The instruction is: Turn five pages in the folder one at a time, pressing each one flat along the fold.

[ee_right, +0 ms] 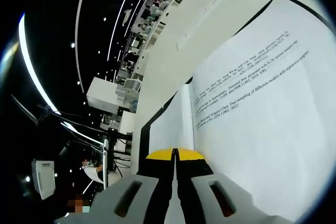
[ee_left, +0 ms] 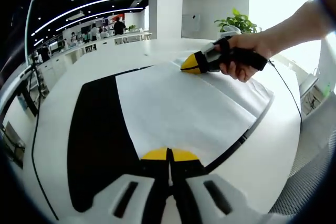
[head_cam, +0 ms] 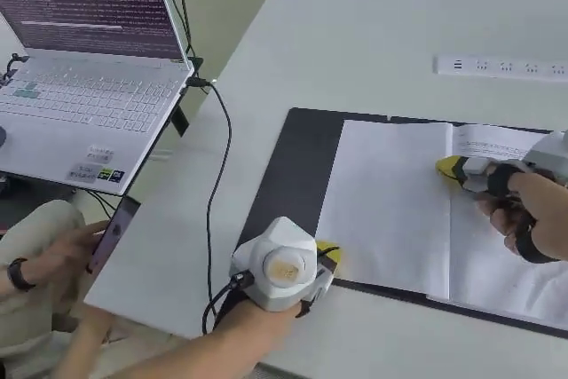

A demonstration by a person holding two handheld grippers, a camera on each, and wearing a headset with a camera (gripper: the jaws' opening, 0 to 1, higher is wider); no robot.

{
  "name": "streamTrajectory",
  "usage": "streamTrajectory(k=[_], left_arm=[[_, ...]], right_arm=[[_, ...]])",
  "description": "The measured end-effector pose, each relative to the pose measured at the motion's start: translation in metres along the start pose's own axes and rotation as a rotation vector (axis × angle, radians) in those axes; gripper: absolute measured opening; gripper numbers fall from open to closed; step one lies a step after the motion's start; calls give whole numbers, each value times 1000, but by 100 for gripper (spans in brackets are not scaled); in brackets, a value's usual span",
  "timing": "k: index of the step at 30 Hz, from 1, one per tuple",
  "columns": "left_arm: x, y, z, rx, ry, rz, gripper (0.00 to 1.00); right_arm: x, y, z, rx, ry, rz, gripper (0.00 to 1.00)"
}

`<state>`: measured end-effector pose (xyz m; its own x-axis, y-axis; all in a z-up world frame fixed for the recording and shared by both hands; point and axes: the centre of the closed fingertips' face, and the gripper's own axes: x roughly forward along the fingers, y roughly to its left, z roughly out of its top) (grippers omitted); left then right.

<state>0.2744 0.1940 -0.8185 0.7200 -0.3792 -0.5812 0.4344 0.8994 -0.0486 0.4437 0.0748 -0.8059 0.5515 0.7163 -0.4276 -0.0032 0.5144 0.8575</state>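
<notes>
A black folder [head_cam: 288, 170] lies open on the white table, with a blank white page [head_cam: 390, 201] on its left side and a printed page [head_cam: 501, 144] on the right. My left gripper [head_cam: 328, 255] rests shut on the near edge of the blank page [ee_left: 173, 108]. My right gripper [head_cam: 446, 167] is shut with its yellow tips pressed on the fold between the pages. In the right gripper view the yellow tips [ee_right: 175, 154] sit at the fold beside the printed page [ee_right: 252, 98]. The right gripper [ee_left: 190, 62] also appears in the left gripper view.
An open laptop [head_cam: 84, 68] stands at the left, with a black cable [head_cam: 217, 175] running along the table edge. A white power strip [head_cam: 501, 67] lies beyond the folder. A person at lower left holds a phone [head_cam: 111, 235].
</notes>
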Motion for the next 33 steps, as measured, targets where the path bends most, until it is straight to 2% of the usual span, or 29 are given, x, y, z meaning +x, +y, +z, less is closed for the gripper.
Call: streamTrajectory(k=[4, 9, 17, 18, 21, 24, 29, 33], left_arm=[[0, 0, 0, -4, -7, 3, 0], [1, 1, 0, -10, -9, 7, 0], [2, 2, 0, -11, -10, 2, 0], [2, 2, 0, -12, -10, 2, 0], [2, 2, 0, -13, -9, 3, 0], [2, 1, -1, -10, -7, 6, 0], [2, 1, -1, -11, -6, 7, 0], [2, 1, -1, -7, -4, 7, 0]], right_arm=[[9, -2, 14, 4, -27, -15, 0], [20, -5, 29, 8, -35, -25, 0], [30, -6, 47, 89, -89, -16, 0], [31, -6, 49, 90, -99, -15, 0], [33, -8, 63, 77, -173, -27, 0], [33, -7, 63, 88, -187, -33, 0], [33, -7, 64, 63, -195, -42, 0], [28, -7, 52, 71, -145, -50, 0]])
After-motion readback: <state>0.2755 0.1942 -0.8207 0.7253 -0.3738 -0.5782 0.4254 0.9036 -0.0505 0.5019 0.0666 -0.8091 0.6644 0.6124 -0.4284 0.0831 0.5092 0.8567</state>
